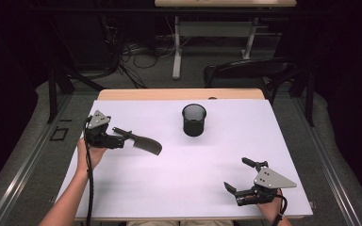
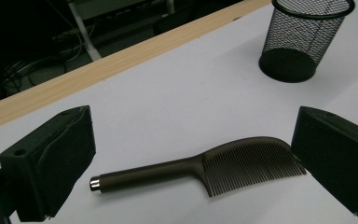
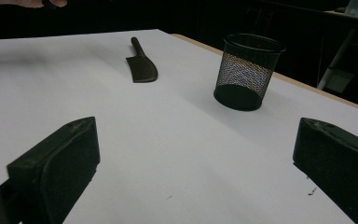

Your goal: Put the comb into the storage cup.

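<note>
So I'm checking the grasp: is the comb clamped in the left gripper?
No: the comb lies flat on the table between the left gripper's open jaws.

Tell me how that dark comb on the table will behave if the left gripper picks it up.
The comb looks like rigid plastic, so probably stiff and light. It lies flat, unlikely to roll. Its smooth round handle may slip or pivot between the open left gripper pads.

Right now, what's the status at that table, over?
Left gripper open, jaws astride the comb, not gripping. Right gripper open, idle over the white table. Mesh cup upright beyond the comb, path clear.
</note>
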`<state>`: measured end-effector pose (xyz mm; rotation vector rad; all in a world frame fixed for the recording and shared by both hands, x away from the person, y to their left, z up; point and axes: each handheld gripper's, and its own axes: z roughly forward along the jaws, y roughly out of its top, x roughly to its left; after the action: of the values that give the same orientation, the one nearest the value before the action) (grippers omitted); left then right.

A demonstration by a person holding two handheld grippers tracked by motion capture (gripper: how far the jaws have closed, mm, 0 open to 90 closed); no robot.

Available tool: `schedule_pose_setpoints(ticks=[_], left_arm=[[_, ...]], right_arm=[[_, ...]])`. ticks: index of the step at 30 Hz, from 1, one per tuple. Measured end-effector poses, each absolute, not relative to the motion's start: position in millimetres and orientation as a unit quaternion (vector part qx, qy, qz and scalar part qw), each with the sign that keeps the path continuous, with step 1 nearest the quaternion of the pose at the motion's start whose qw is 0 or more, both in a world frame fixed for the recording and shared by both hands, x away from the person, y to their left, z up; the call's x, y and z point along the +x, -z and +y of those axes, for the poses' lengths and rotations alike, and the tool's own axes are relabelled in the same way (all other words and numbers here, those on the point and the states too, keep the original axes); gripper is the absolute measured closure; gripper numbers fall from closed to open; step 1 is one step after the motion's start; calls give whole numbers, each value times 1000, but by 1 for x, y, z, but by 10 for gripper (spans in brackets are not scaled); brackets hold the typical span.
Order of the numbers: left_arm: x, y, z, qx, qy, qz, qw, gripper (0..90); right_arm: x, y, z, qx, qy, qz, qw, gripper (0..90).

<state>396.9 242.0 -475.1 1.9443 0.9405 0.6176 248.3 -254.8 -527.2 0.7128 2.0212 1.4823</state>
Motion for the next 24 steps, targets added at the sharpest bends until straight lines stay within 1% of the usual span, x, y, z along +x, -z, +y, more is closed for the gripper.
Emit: schedule_pose_setpoints(ticks=[15,19,20,21,22,23,24], left_arm=[[426,479,236,785,-259,401,395,6],[431,482,238,788,-259,404,386,85],[432,483,238,789,-259,403,384,124],[433,483,239,789,-261,404,382,212],[434,484,239,790,-261,404,380,212],[434,484,240,790,-261,403,380,449],[436,484,240,793,-257,402,379,449]], right_arm=[[248,528,-256,265,-550,747,264,1],[248,528,-256,263,-548,749,264,1],[248,528,-255,267,-549,748,260,1],[248,528,-255,266,-549,748,261,2],[248,528,-255,266,-549,748,261,2],[248,529,-255,266,-549,748,261,1],[248,529,-255,266,-549,748,261,1]])
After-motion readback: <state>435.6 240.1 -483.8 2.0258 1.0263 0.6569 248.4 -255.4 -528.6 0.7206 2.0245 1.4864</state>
